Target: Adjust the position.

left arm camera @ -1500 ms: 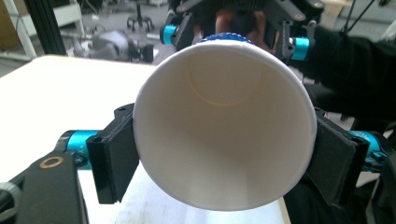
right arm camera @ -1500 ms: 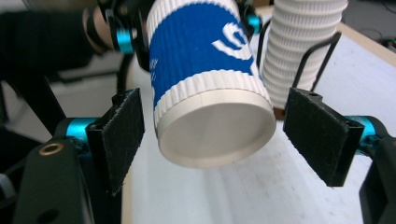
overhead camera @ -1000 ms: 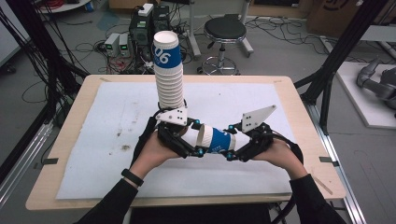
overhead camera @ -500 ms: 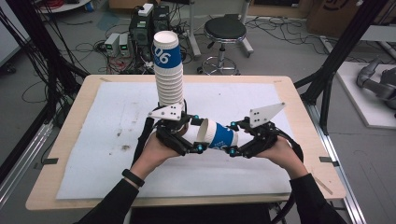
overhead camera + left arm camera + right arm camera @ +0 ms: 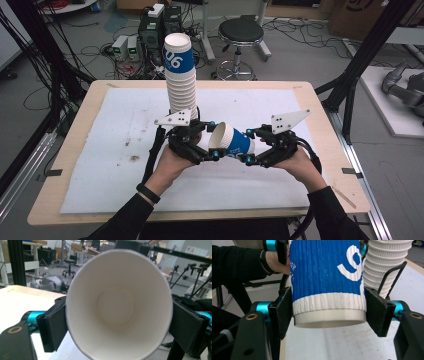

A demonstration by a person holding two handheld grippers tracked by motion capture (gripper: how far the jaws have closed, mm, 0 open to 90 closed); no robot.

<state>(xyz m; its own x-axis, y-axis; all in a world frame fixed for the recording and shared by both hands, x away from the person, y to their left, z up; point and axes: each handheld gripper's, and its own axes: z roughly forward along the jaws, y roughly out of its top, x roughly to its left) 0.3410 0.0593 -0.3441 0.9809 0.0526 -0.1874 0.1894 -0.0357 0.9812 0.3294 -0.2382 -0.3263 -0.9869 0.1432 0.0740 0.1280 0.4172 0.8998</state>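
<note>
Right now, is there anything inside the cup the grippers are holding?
No, the left gripper view looks straight into the paper cup, and its white inside is bare down to the round bottom.

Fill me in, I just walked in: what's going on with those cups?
A person holds one blue-and-white paper cup sideways above the table between two hand-held grippers. The left gripper clamps its open rim end, the right gripper its base end. A tall stack of cups stands upright just behind.
</note>
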